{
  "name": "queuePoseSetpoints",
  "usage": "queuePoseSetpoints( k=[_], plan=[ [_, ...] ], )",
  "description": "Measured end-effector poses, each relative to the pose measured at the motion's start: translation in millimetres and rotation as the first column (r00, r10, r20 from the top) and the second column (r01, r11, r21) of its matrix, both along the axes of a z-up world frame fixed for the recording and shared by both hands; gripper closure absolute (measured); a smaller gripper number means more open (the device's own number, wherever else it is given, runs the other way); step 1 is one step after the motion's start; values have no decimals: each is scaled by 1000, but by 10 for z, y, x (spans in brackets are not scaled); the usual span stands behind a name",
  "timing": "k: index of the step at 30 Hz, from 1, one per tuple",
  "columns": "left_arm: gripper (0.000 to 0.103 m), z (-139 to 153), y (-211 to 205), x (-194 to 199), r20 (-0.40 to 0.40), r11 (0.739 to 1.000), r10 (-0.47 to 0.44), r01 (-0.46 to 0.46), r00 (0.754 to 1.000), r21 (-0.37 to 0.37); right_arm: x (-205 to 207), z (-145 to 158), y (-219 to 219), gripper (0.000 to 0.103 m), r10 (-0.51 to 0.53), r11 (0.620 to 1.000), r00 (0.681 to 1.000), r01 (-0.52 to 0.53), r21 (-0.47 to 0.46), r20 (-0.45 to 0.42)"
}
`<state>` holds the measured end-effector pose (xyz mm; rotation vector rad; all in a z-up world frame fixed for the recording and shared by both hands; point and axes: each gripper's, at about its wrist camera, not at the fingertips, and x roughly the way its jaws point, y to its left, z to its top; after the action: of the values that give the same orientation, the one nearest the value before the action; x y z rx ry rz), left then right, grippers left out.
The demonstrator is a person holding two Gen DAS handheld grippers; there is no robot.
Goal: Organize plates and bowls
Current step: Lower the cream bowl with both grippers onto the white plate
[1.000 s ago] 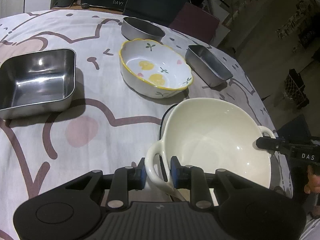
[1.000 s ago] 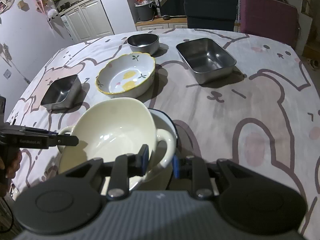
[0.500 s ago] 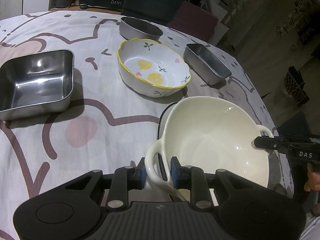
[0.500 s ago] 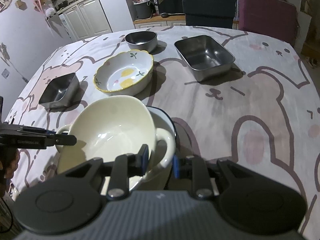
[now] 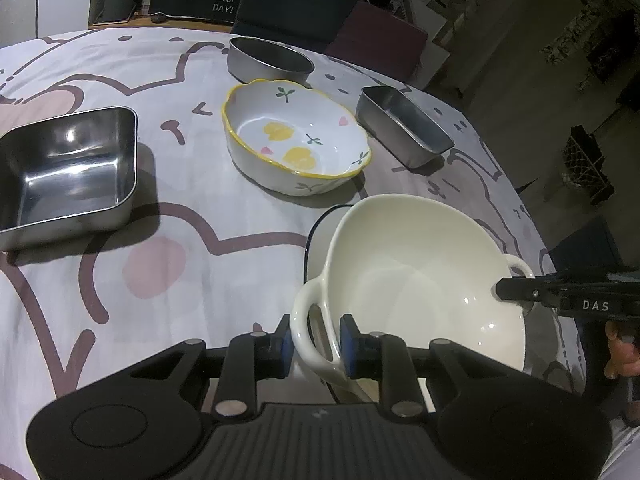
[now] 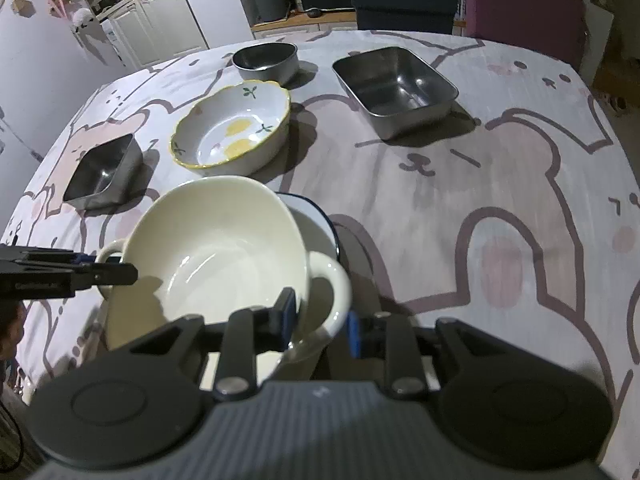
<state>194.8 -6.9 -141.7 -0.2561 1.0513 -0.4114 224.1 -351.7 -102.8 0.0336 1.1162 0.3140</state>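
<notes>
A cream bowl with two loop handles is over a white, blue-rimmed plate near the table's front edge and hides most of it. My left gripper is shut on the bowl's near handle in the left wrist view. My right gripper is shut on the opposite handle of the bowl, with the plate's rim showing behind. Each gripper's tip appears at the far handle in the other's view. Whether the bowl touches the plate is unclear.
Behind the cream bowl stands a flowered bowl with a yellow rim. A square steel dish is at the left, a round steel bowl at the back and a rectangular steel tray at the right. Chairs stand beyond the table.
</notes>
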Motion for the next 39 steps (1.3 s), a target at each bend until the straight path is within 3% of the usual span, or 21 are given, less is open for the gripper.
queuePoseSetpoints(
  k=[14, 39],
  plan=[
    [80, 30, -35, -1, 2, 1000, -18, 18, 1000, -9, 49, -96, 8, 69, -32, 999, 998, 31, -18, -50],
    [80, 61, -17, -10, -1, 1000, -11, 11, 1000, -2, 85, -140, -5, 68, -41, 999, 997, 41, -2, -60]
  ],
)
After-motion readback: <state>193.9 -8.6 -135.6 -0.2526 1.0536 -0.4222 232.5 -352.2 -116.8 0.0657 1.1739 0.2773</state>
